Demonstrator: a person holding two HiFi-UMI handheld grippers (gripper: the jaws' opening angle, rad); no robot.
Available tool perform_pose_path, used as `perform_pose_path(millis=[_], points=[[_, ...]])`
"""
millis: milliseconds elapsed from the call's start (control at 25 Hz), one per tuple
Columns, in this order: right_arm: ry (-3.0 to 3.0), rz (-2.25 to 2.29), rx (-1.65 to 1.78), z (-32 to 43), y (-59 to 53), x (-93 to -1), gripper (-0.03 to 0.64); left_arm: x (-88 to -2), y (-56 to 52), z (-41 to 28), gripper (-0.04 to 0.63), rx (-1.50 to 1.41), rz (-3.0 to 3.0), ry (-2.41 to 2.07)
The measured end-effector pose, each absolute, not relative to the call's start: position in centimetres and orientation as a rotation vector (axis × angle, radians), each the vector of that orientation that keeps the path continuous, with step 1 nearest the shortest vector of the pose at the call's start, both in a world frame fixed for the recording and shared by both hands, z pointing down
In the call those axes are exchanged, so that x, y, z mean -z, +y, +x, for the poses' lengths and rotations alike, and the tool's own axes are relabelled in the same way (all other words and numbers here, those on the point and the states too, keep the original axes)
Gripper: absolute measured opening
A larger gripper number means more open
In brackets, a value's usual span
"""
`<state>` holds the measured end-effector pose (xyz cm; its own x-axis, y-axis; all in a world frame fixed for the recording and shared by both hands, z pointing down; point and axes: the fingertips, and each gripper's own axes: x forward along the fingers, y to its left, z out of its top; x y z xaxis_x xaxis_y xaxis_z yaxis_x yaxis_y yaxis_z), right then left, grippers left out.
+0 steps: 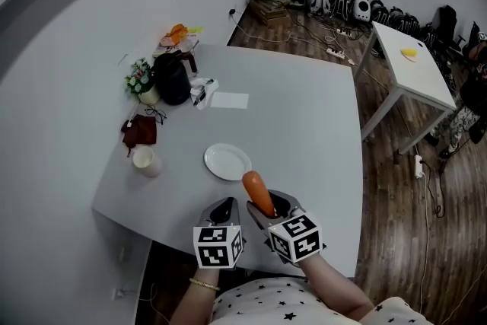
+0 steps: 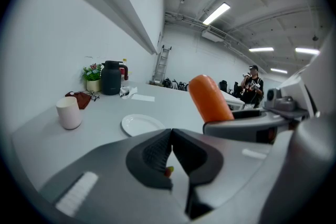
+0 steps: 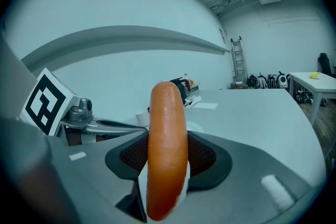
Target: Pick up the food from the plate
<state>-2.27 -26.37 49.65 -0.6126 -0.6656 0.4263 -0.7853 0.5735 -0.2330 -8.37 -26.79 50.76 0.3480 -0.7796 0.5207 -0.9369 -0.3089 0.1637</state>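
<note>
Clamping the sausage, right gripper is closed on it; left gripper closed

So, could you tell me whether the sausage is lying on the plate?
No, the right tongs hold the sausage up, beside the plate.

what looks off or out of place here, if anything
Nothing stands out. The sausage is clamped in the right tongs, the plate lies flat and bare on the table, and nothing is spilled or broken.
</note>
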Motion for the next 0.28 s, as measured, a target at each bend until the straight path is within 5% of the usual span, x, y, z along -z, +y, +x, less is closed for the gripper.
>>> perform_pose_path(millis=[280], points=[[-2.514, 1.175, -0.573, -2.33, -25.95, -49.69, 0.206, -50.44, -26.51, -8.11, 0.008, -0.465, 2.178, -1.494]])
